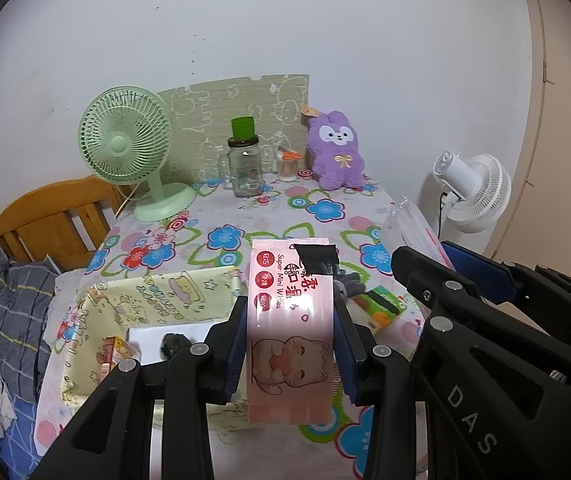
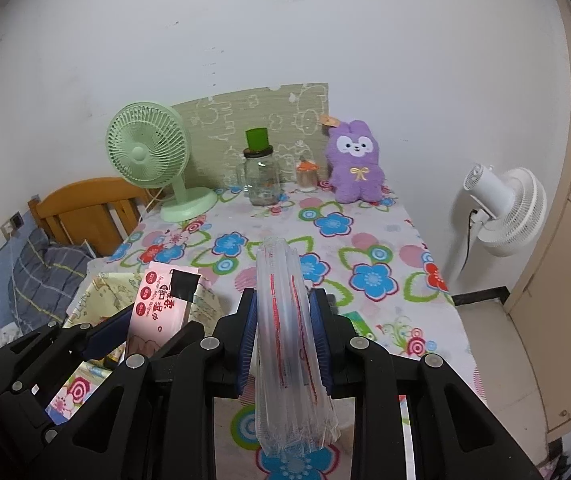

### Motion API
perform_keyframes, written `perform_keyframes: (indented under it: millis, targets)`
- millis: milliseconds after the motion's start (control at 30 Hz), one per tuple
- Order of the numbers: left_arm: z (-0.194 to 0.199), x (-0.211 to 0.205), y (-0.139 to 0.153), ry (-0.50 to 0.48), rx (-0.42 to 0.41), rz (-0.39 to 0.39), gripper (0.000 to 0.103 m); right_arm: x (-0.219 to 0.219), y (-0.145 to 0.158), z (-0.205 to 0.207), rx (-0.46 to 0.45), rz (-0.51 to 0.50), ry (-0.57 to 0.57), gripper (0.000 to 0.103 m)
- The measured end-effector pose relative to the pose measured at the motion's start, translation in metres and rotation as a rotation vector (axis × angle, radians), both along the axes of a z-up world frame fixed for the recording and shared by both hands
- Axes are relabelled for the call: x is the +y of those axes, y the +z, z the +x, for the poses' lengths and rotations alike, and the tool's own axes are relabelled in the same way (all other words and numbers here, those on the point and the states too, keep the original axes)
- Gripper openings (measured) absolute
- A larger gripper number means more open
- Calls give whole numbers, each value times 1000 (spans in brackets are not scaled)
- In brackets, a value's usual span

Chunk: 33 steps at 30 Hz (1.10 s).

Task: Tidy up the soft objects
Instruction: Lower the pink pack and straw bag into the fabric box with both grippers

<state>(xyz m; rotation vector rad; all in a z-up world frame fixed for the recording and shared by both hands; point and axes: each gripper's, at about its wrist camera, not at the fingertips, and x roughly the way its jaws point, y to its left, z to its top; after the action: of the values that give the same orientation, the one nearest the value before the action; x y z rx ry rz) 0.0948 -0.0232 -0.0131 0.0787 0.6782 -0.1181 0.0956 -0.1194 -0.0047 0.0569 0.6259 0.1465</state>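
Observation:
My left gripper (image 1: 290, 316) is shut on a pink wet-wipes pack (image 1: 290, 328) with a cat drawing and black tape, held above the flowered table. My right gripper (image 2: 284, 316) is shut on a clear plastic pack (image 2: 290, 340) with red lines, held upright over the table. The pink pack also shows in the right wrist view (image 2: 161, 304), to the left. A yellow fabric basket (image 1: 183, 292) sits at the table's near left corner, just left of the left gripper, with a few small items inside. A purple plush rabbit (image 1: 338, 152) sits at the table's far right.
At the back stand a green desk fan (image 1: 127, 144), a glass jar with a green cup (image 1: 245, 168) and a small jar (image 1: 288, 166). A green packet (image 1: 385, 304) lies on the table. A white fan (image 2: 501, 208) stands on the right; a bed (image 1: 13, 292) on the left.

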Motion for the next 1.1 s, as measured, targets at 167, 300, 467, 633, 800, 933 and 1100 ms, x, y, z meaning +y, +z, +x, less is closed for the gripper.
perform_keyframes:
  millis: [167,300,467,633,800,933,1100]
  targets:
    - [3,18,1,20,-7,6,40,20,2,4,-6,-4,31,30]
    - [4,32,1,40,-8,5,40,35,2,9,-6,-4,54,30]
    - [8,51,-1,66,-4,2,40,53,1,15,-6,-9,85,30]
    - [12,66,-3,86,-2,5,40,69,-2,22,1,-1,113,30]
    - [18,80,-9,101,8,8,40,83,-8,30,12,1,132,30]
    - [23,90,-15,113,22,6,40,95,-15,35,31,4,151,30]
    - [30,104,-24,138,44,4,40,109,-26,45,68,31,190,30]
